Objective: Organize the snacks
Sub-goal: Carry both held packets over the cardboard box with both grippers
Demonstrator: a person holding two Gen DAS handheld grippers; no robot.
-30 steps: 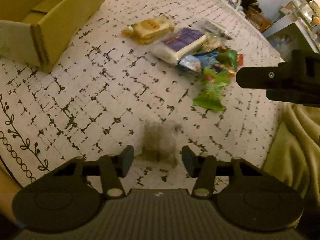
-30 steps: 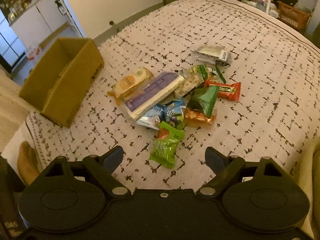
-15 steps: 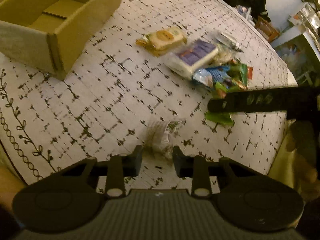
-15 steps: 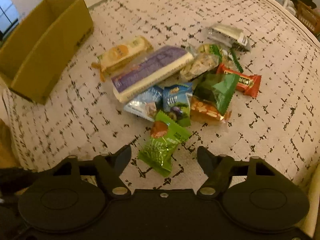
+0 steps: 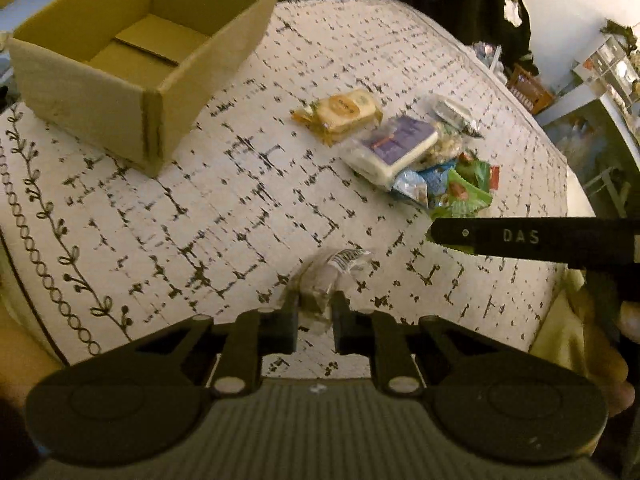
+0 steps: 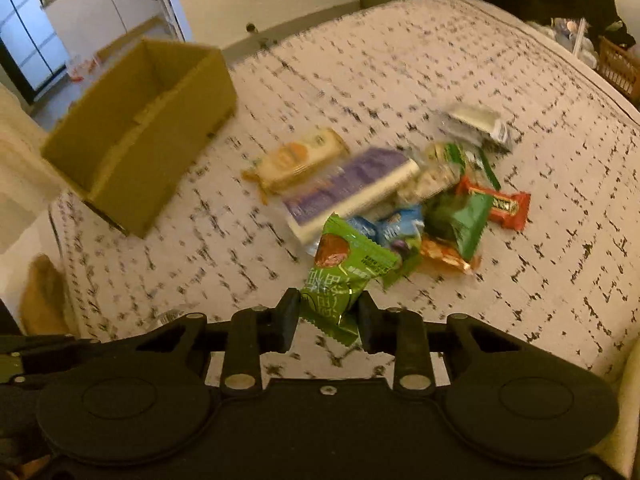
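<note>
On the white quilt with black marks point(image 5: 240, 200), my left gripper point(image 5: 315, 305) points down at a small clear-wrapped snack point(image 5: 332, 268). Its jaws are closing and the pads press on the packet's near end. My right gripper point(image 6: 329, 309) is closing too, its pads on a green snack packet point(image 6: 344, 268) that stands tilted up at the front of the snack pile point(image 6: 400, 200). In the left wrist view, a black finger point(image 5: 480, 236) of the right gripper crosses in front of the pile point(image 5: 400, 148). An open cardboard box point(image 5: 160, 92) point(image 6: 160, 168) stands at the far left, with nothing in it.
The pile holds a purple-and-white pack point(image 6: 352, 188), an orange biscuit pack point(image 6: 300, 156), a red bar point(image 6: 504, 204) and several small packets. A yellow blanket point(image 5: 560, 340) lies at the right. The bed's edge drops off at the left, beyond the box.
Both pairs of jaws have narrowed from wide apart: the left onto the clear packet, the right onto the green packet, whose far end has tipped up. The left gripper has risen a little.
</note>
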